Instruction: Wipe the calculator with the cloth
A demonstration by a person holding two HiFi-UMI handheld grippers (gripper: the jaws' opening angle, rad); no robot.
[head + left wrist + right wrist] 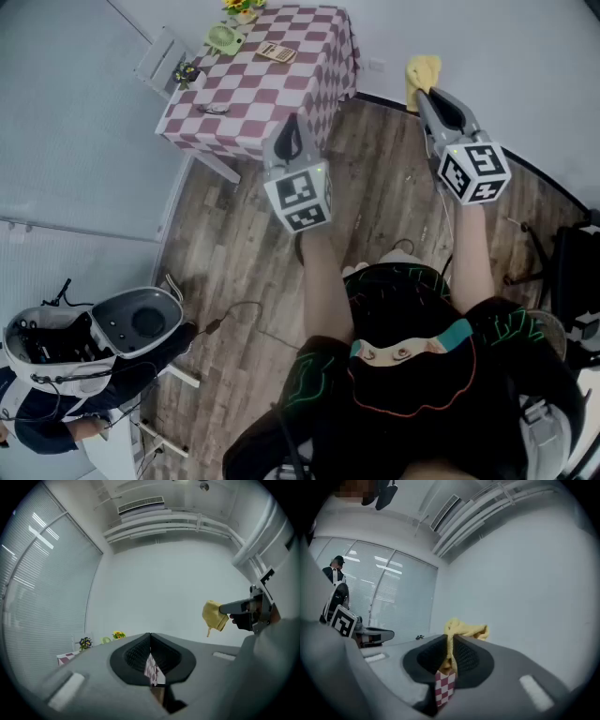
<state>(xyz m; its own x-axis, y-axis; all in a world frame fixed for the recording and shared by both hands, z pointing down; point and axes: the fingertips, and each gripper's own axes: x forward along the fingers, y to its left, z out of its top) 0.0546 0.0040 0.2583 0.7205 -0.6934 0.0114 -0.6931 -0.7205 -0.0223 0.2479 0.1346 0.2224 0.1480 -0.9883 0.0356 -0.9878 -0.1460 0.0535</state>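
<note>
Pinching cloth [424, 67] in R gripper [422, 92]; calculator [277, 52] flat, long axis roughly left-right.

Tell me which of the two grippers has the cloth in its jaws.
The right gripper: its jaws pinch the yellow cloth. The left gripper has its jaws together with nothing between them.

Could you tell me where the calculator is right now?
In the head view, the calculator lies on the checked table at upper left, beside a green object.

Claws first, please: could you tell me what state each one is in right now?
Left claw: closed, holding nothing.
Right claw: closed on the yellow cloth.
</note>
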